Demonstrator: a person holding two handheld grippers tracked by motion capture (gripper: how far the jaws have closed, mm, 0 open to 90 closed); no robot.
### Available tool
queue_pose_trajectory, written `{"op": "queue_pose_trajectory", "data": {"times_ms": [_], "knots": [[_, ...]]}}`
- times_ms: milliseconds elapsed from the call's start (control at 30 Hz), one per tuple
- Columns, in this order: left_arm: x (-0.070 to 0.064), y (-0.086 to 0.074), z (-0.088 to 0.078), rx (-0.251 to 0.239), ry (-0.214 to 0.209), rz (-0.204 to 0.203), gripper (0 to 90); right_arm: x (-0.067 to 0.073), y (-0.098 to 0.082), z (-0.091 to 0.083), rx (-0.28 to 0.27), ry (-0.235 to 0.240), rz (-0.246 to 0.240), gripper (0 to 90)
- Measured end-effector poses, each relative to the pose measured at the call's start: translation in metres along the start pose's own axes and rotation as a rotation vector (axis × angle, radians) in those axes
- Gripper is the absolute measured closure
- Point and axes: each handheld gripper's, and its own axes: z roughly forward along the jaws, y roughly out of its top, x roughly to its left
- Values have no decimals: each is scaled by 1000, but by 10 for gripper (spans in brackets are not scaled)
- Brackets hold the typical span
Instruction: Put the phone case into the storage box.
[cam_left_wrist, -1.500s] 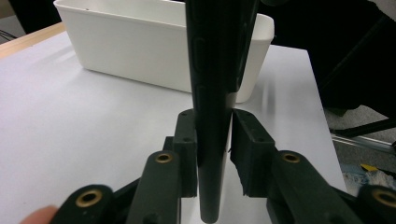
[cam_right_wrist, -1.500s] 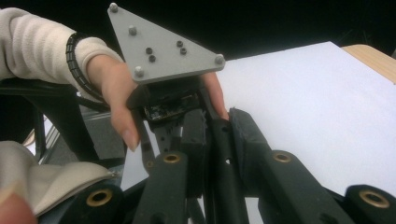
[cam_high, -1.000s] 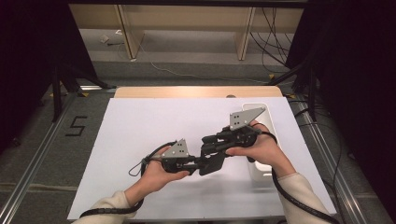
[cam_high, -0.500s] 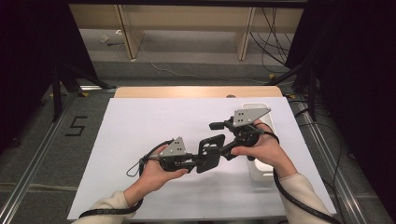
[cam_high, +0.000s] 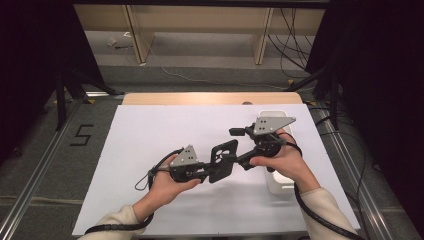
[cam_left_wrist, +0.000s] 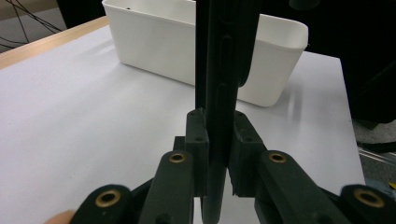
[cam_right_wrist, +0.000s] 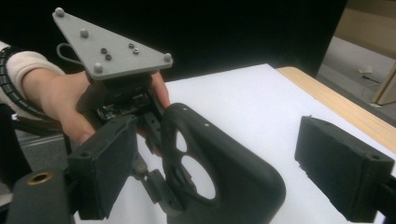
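Above the middle of the white desk (cam_high: 150, 150), the left hand-held gripper (cam_high: 207, 170) is clamped on a flat black plastic plate with round holes (cam_high: 222, 161), its pads pressed against both faces of the plate near one edge (seen edge-on in the left gripper view, the plate (cam_left_wrist: 224, 84) rises straight up from between the jaws). The plate juts out from this hand-held gripper toward the right hand-held gripper (cam_high: 240, 145), whose jaws have just been opening and now stand wide apart on either side of the plate's rounded end (cam_right_wrist: 210, 172), their pads clear of it. A white rectangular bin (cam_high: 275, 182) sits on the desk just beneath the right hand (cam_high: 282, 160).
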Motion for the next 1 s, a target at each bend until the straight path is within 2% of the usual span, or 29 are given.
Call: {"op": "queue_pose_trajectory", "data": {"times_ms": [167,467,667,1000], "knots": [[1,1,-2,-11,25,-13,799,1,-2,-1,-28,-34,17,131],[1,3,-3,-21,70,-33,800,7,-10,-5,-75,-124,39,68],[0,4,-2,-28,106,-41,800,10,-17,-7,-107,-207,66,35],[0,5,-1,-41,178,-62,799,16,-25,-4,-146,-272,93,34]]}}
